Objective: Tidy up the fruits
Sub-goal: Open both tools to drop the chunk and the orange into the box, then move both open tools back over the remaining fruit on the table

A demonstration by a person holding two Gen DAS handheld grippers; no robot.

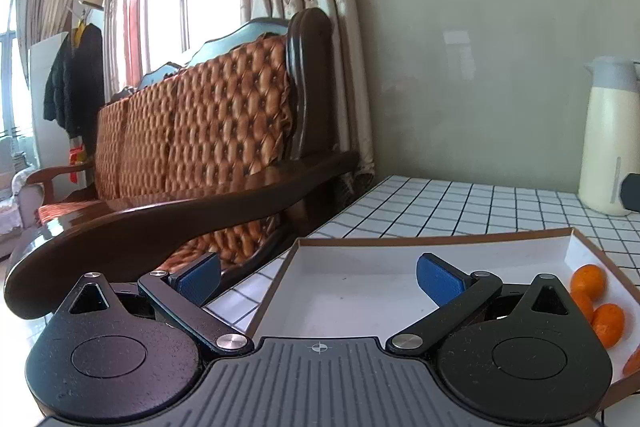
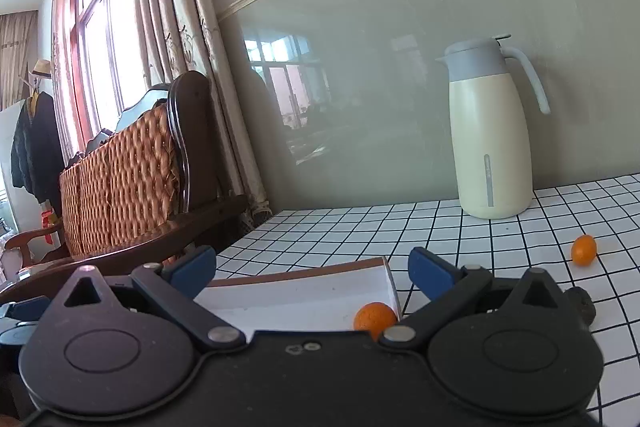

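Observation:
A shallow white tray with a brown rim [image 1: 360, 291] lies on the checked table. Several small orange fruits [image 1: 588, 281] sit in its right end. My left gripper [image 1: 320, 277] is open and empty, hovering over the tray's left part. In the right wrist view the tray [image 2: 304, 291] is below my right gripper [image 2: 312, 269], which is open and empty. One orange fruit [image 2: 374, 319] lies in the tray's near right corner. Another orange fruit [image 2: 584, 249] lies loose on the table to the right.
A cream thermos jug [image 2: 492, 143] stands at the back by the grey wall, also showing in the left wrist view [image 1: 610, 143]. A wooden sofa with brown cushions [image 1: 200, 147] stands left of the table edge. A small dark object [image 2: 582, 307] lies behind the right finger arm.

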